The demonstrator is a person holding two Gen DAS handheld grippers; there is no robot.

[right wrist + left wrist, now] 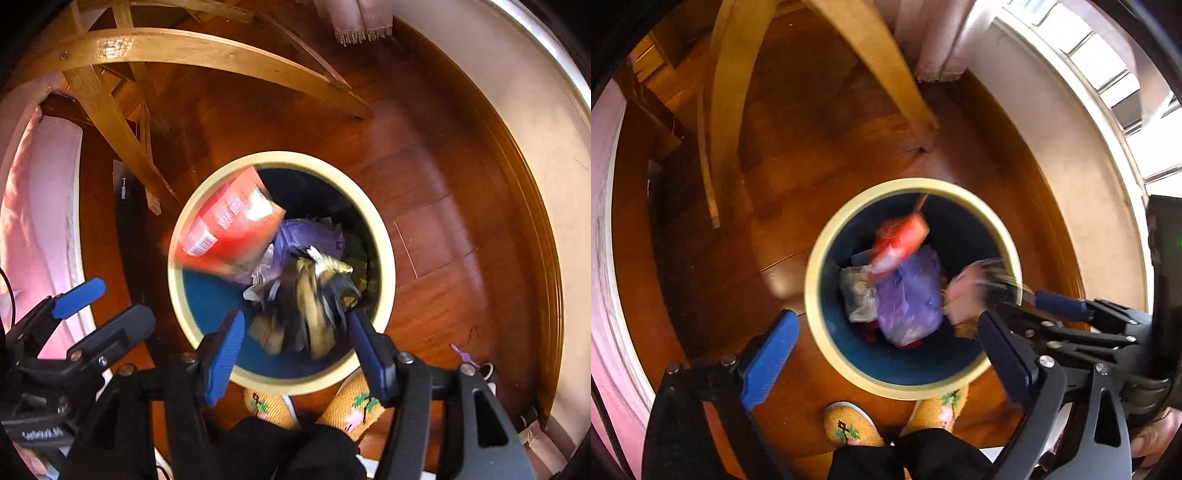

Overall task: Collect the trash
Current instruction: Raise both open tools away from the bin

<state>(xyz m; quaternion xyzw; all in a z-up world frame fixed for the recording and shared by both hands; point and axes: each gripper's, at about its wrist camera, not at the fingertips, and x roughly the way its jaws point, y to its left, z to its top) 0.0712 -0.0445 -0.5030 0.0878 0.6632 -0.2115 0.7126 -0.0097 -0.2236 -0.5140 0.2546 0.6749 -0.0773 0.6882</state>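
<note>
A round bin with a cream rim (827,236) (384,236) and blue inside stands on the wooden floor. A purple bag (912,291) (314,236) and pale wrappers lie in it. A red packet (901,240) (232,225), blurred, is in the air over the bin's mouth, free of both grippers. A crumpled gold and black wrapper (317,291) (975,291), also blurred, is in the air just ahead of my right gripper. My left gripper (890,358) is open above the bin's near rim. My right gripper (295,350) is open and empty above the bin.
Pale wooden chair legs (731,110) (110,110) stand beyond the bin. My yellow embroidered slippers (849,424) (354,406) are just in front of it. A white wall and window (1071,140) curve along the right. A curtain hem (362,29) hangs at the back.
</note>
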